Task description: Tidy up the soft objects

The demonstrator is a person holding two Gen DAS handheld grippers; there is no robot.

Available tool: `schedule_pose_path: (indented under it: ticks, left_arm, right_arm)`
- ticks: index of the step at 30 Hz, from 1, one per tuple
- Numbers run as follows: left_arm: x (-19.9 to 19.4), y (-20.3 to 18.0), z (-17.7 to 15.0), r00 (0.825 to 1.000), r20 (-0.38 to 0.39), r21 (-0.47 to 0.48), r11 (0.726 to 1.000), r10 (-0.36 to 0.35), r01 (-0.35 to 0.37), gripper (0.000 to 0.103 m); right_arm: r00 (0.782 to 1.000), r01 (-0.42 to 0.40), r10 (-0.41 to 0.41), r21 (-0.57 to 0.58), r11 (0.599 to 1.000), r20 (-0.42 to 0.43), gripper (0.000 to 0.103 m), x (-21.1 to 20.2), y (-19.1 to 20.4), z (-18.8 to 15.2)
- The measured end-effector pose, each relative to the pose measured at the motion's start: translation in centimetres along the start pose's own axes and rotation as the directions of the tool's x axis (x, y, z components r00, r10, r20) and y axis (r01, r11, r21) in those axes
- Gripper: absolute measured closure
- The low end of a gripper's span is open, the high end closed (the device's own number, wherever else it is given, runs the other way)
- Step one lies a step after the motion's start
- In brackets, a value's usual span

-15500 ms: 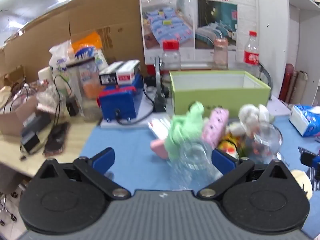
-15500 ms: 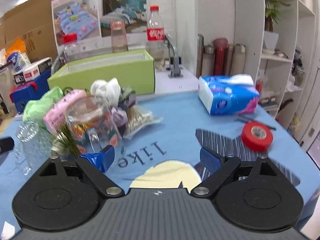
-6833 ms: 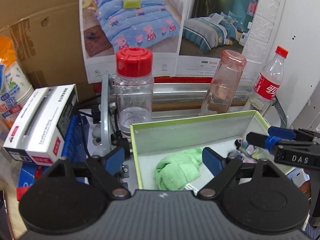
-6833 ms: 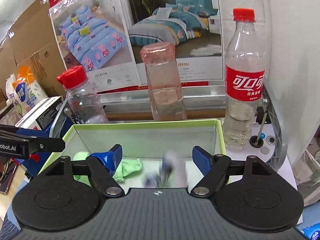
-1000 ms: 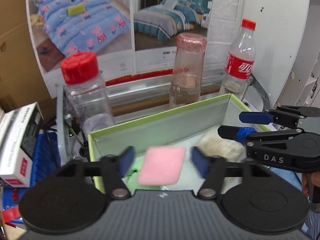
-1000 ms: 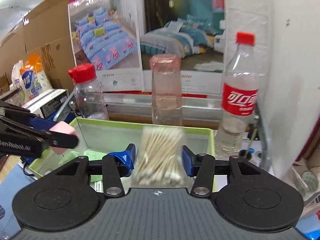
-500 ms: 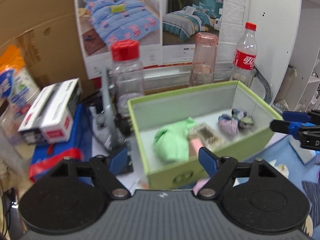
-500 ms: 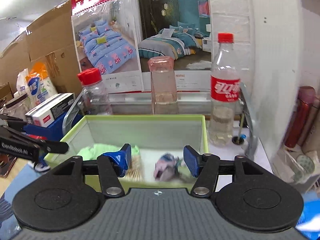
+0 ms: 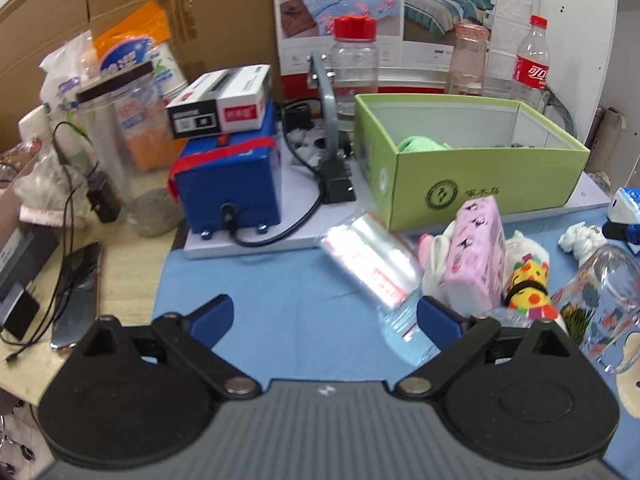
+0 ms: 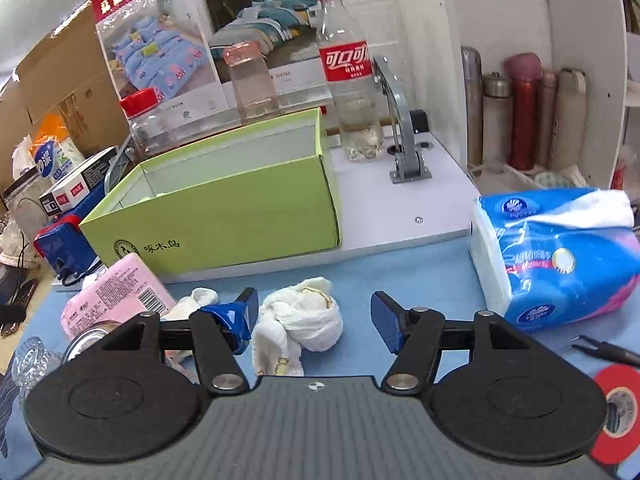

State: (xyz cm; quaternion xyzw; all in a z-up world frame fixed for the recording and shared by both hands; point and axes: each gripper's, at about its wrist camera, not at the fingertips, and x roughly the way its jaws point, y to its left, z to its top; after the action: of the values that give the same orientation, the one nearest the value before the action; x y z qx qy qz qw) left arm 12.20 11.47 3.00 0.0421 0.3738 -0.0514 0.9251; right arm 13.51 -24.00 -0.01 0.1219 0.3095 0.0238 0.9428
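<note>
The green box (image 9: 492,184) stands on a white board; a green cloth (image 9: 422,145) shows inside it. The box also shows in the right wrist view (image 10: 224,216). My left gripper (image 9: 324,316) is open and empty above the blue mat, left of a pink tissue pack (image 9: 476,252), a clear plastic bag (image 9: 372,256) and a yellow toy (image 9: 528,284). My right gripper (image 10: 312,320) is open, its fingers on either side of a white balled cloth (image 10: 304,320) on the mat. The pink pack (image 10: 116,296) lies to its left.
A glass cup (image 9: 600,304) lies right of the toy. A blue tissue pack (image 10: 556,256) and red tape roll (image 10: 616,412) are on the right. A blue device (image 9: 228,180), jars, a phone (image 9: 76,296) and cables crowd the left. Bottles (image 10: 352,76) stand behind the box.
Both grippers have pulled back from the box and come down to the mat. The right gripper now straddles the white cloth; the left one faces the pile by the pink pack.
</note>
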Motion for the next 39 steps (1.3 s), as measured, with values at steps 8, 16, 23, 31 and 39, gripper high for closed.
schedule_pose_path:
  ticks: [8,16,23,31,39]
  left_arm:
    - [0.8,1.7,0.2,0.999,-0.035,-0.055,0.998,0.022,-0.024,0.006]
    - [4.9,0.1,3.0,0.998,-0.052,-0.043,0.998,0.034,-0.037,0.006]
    - [11.1,0.0,5.8,0.986,-0.167,-0.175,0.984,-0.023,-0.007,0.006]
    - [14.5,-0.7,5.1,0.970,-0.244,-0.201,0.979,-0.020,-0.030,0.005]
    - [12.4,1.9,2.4,0.969,-0.238,-0.169,0.979,0.068,-0.110,0.003]
  right_arm:
    - [0.991,0.014,-0.018,-0.036,0.999,-0.130,0.053,6.2,0.7,0.4]
    - [0.989,0.093,-0.098,-0.051,0.994,-0.111,0.052,2.5,-1.8,-2.1]
    - [0.999,0.046,-0.045,0.116,0.992,-0.010,0.051,-1.6,-4.2,-4.2]
    - [1.000,0.031,-0.031,0.119,0.992,-0.001,0.051,-1.2,-3.9,-3.9]
    - [1.000,0.016,-0.017,0.123,0.992,0.003,0.051,-1.0,-3.5,-3.6]
